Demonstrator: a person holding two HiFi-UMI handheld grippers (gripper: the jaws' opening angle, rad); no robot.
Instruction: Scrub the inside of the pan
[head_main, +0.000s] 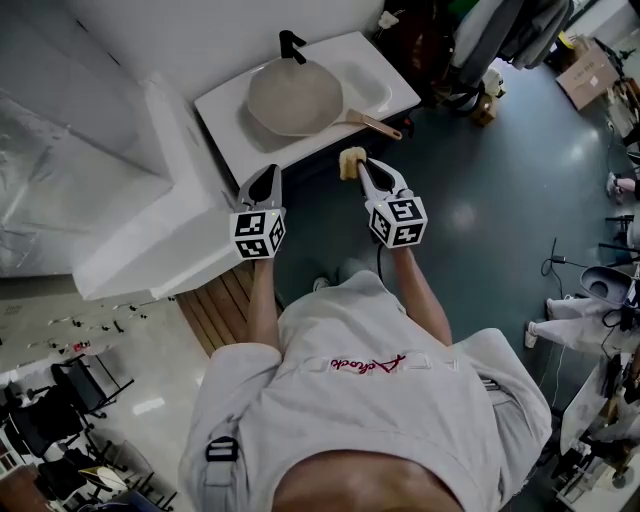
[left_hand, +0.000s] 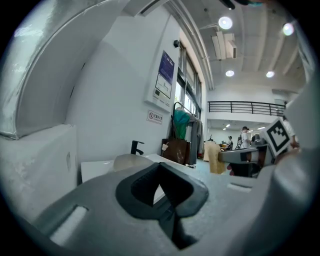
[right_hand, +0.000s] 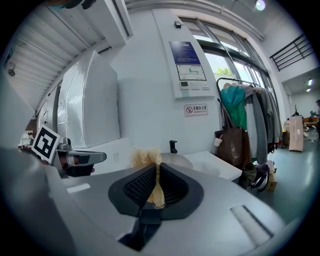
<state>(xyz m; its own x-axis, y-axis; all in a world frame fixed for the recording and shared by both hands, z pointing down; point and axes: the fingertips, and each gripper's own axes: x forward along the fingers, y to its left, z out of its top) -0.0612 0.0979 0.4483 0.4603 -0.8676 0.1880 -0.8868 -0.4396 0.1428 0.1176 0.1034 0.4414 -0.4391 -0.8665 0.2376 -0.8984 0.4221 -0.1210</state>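
Note:
A beige pan with a copper handle lies in the white sink basin, below a black tap. My right gripper is short of the sink's front edge, shut on a yellowish fibrous scrubber. In the right gripper view the scrubber sticks out past the pads, with the pan beyond. My left gripper hangs level beside it, jaws together and empty. In the left gripper view the left gripper points at the pan, and the scrubber shows at right.
A big white plastic-wrapped unit stands left of the sink. A wooden slat mat lies on the floor by my feet. Bags and hung clothes crowd the sink's right end, with a cardboard box further off.

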